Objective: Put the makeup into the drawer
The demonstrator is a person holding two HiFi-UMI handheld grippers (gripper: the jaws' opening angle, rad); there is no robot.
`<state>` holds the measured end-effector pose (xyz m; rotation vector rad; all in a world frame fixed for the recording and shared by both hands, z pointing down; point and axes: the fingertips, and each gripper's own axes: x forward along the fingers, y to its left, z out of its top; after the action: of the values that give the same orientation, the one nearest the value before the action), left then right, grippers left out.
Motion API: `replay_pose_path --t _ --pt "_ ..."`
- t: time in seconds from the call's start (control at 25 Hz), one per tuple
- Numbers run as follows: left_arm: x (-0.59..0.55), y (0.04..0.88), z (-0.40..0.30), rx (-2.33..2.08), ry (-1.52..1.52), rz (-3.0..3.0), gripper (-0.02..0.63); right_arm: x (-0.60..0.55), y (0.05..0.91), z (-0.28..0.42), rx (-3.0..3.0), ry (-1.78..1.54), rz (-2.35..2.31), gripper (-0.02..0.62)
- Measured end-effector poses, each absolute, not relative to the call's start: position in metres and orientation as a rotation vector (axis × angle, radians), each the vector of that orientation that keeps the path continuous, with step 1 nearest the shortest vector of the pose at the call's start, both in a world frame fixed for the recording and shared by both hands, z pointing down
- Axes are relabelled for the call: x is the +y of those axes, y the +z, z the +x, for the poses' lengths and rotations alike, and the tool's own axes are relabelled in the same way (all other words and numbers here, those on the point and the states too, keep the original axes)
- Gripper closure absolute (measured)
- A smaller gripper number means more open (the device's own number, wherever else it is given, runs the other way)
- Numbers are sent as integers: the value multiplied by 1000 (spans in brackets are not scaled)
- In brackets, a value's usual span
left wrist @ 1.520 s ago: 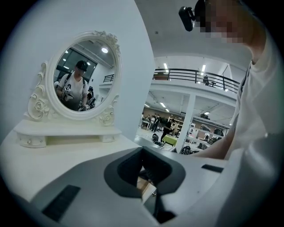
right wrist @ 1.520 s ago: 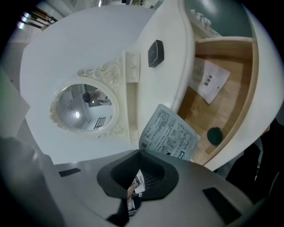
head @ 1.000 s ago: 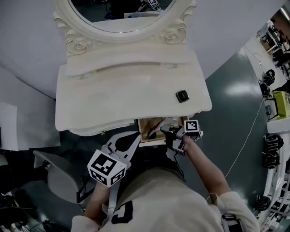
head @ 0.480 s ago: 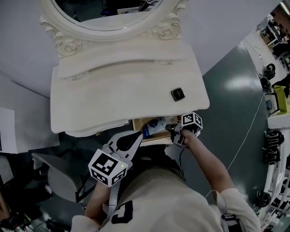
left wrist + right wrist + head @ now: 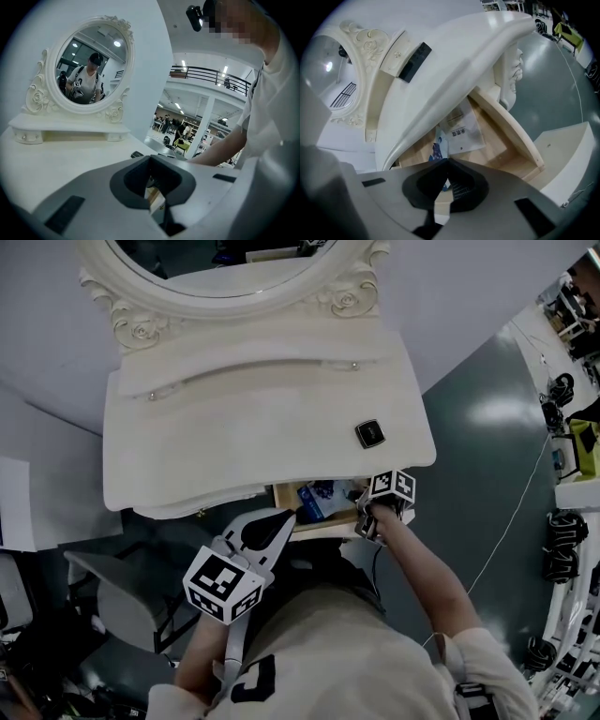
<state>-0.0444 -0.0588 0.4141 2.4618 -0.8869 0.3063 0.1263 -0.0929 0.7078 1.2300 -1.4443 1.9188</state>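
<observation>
A black compact [image 5: 371, 434] lies on the white dressing table [image 5: 234, 437], near its right edge; it also shows as the compact [image 5: 415, 61] in the right gripper view. Under the tabletop the wooden drawer [image 5: 328, 524] stands open. Inside it lie a blue packet [image 5: 323, 493] and a white printed packet [image 5: 461, 131]. My right gripper [image 5: 367, 519] points steeply down at the drawer's front right corner, its jaws shut with nothing between them. My left gripper [image 5: 287, 516] hovers just left of the drawer front with its tips together and empty.
An oval mirror [image 5: 225, 263] in a carved white frame stands at the back of the table, with a small shelf [image 5: 253, 371] below it. A grey chair [image 5: 122, 606] sits at the lower left. Shelving and cables [image 5: 562, 540] line the right side.
My right gripper has drawn back from over the drawer to its front right corner and tipped downward. The blue packet now shows uncovered in the drawer. The left gripper has barely moved.
</observation>
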Motion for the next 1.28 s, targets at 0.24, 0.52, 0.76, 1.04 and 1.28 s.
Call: replay_pose_path --t 0.24,0.52,0.76,1.04,1.28 --pt "-61 417 -48 -903 313 2451 549 -106 706 117 -1506 1940 1293 569" --pt "-62 421 -52 -913 328 2439 549 -120 707 123 -1509 1970 1433 569" --pt "-61 423 -54 -924 366 2450 549 -124 708 125 -1520 1997 1462 569" --pt "-62 423 -54 -919 375 2454 549 -129 709 133 -1543 1921 1528 568" --pt "-60 423 -54 -918 382 2460 549 -129 706 138 -1579 1838 1522 523"
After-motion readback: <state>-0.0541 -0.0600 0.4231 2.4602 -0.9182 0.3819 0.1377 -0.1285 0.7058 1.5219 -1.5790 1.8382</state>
